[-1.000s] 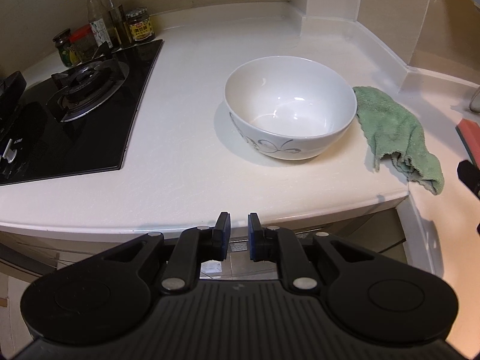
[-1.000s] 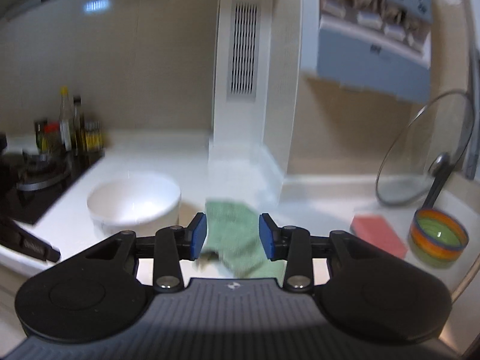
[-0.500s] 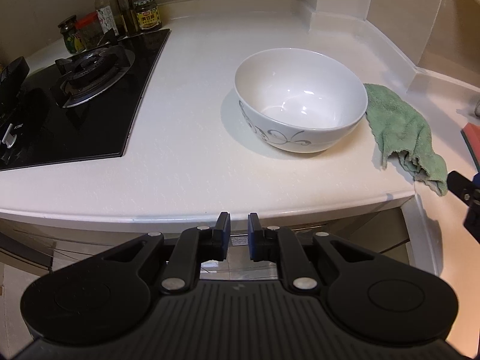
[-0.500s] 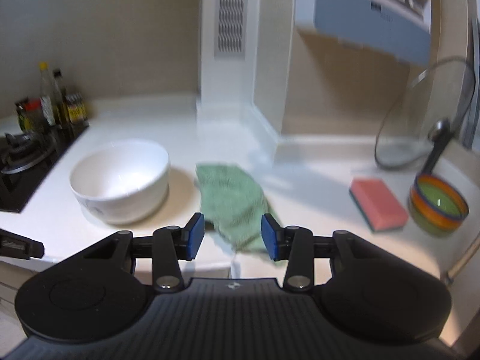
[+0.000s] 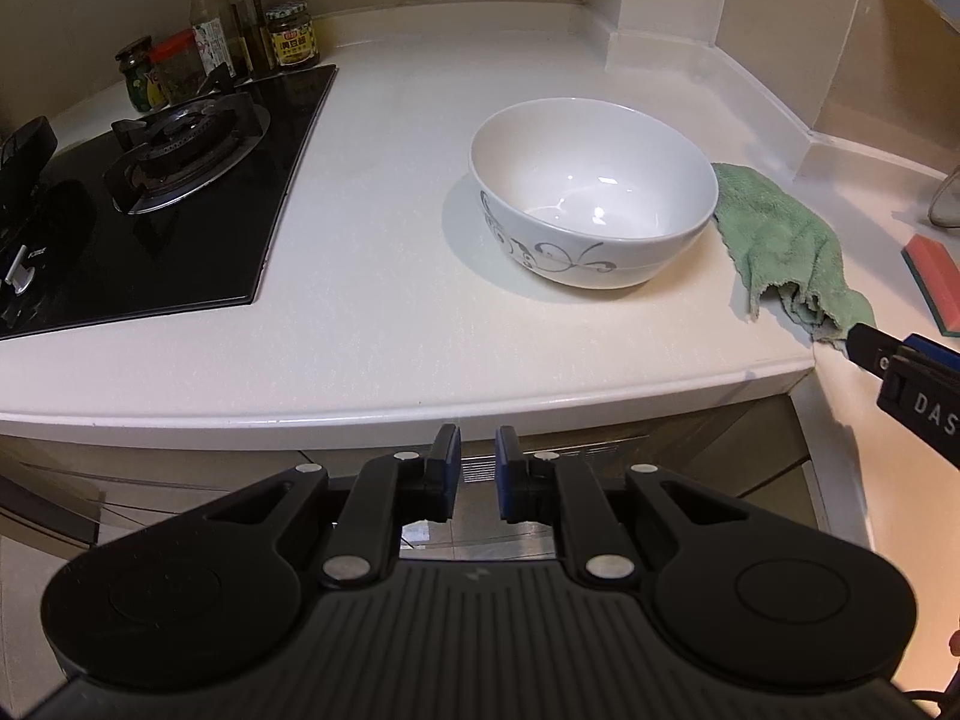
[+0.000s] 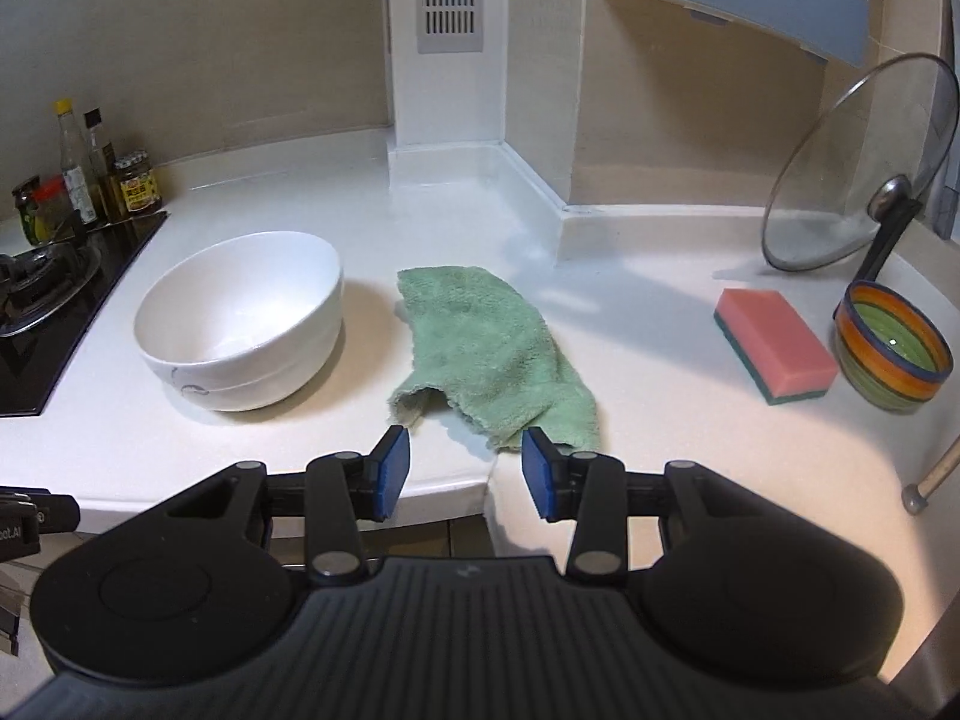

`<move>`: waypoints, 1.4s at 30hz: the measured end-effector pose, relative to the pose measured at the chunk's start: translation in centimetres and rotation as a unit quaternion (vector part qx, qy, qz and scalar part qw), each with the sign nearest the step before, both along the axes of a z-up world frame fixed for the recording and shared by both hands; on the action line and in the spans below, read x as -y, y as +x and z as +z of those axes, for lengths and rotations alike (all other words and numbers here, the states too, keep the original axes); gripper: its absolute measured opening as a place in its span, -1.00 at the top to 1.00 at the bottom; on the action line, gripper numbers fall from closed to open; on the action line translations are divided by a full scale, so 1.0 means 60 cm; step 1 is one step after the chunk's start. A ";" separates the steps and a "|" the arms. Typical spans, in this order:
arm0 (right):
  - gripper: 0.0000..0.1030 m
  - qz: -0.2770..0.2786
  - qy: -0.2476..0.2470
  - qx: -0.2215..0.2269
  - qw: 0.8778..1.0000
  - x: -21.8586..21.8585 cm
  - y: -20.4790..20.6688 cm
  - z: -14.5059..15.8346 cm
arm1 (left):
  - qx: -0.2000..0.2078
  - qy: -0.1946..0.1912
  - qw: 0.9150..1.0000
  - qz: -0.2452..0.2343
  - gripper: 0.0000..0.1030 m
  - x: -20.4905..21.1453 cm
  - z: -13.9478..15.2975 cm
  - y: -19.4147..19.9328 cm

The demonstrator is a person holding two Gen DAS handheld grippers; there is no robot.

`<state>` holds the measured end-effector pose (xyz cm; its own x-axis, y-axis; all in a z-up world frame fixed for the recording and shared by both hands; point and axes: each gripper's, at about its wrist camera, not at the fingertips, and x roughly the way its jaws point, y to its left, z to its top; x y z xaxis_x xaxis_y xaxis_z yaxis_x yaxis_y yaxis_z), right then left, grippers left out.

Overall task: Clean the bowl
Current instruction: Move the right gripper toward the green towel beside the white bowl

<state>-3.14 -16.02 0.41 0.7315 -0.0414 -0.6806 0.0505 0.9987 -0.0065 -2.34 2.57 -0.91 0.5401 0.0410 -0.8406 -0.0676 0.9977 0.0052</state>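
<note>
A: Reporting surfaces first, largest to smallest.
B: Spanning both views: pale countertop (image 6: 630,420), curving along the near edge. Occupying the far left: black gas hob (image 5: 150,228).

A: Locating the task item.
B: Sitting upright on the countertop, right of the hob: white bowl (image 5: 594,198), also (image 6: 240,318). Showing a grey scroll pattern on the near wall. Looking empty inside.

A: Checking the cloth.
B: Lying crumpled just right of the bowl: green cloth (image 6: 498,348), also (image 5: 786,246). Touching or nearly touching the bowl's right side in the left wrist view; sitting clearly apart from it in the right wrist view. Reaching the near counter edge.

A: Listing the remaining items.
B: Leaning against the far right wall: glass lid (image 6: 858,162). Sitting at the far right: striped bowl (image 6: 894,348). Lying just left of it: pink sponge (image 6: 774,342). Standing behind the hob: bottles and jars (image 5: 240,48).

A: Stating claw condition.
B: Hovering in front of the near counter edge: left gripper (image 5: 478,468), pads separated by a narrow gap, gripping nothing. Hovering just short of the cloth's near end: right gripper (image 6: 466,468), pads spread wide, gripping nothing.
</note>
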 end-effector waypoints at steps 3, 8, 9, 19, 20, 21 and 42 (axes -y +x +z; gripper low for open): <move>0.29 0.002 -0.006 -0.006 1.000 -0.008 0.004 -0.005 | 0.001 0.002 1.000 -0.001 0.74 -0.005 -0.001 -0.010; 0.28 0.007 -0.016 -0.016 1.000 -0.020 0.011 -0.013 | -0.001 -0.001 1.000 0.000 0.74 -0.016 -0.004 -0.024; 0.28 0.007 -0.017 -0.018 1.000 -0.023 0.012 -0.015 | -0.002 -0.002 1.000 0.000 0.75 -0.018 -0.005 -0.028; 0.28 0.066 -0.079 -0.011 0.995 -0.079 -0.015 -0.001 | 0.008 0.004 0.999 0.032 0.74 -0.024 0.002 -0.039; 0.28 0.072 -0.071 -0.008 0.995 -0.076 -0.010 0.000 | 0.009 0.005 0.999 0.039 0.74 -0.023 0.004 -0.038; 0.28 0.078 -0.061 -0.005 0.995 -0.073 -0.005 0.002 | 0.011 0.006 0.999 0.046 0.74 -0.021 0.006 -0.036; 0.28 0.167 -0.065 0.029 0.983 0.001 0.062 0.003 | 0.021 0.028 0.994 0.103 0.74 0.046 0.024 -0.001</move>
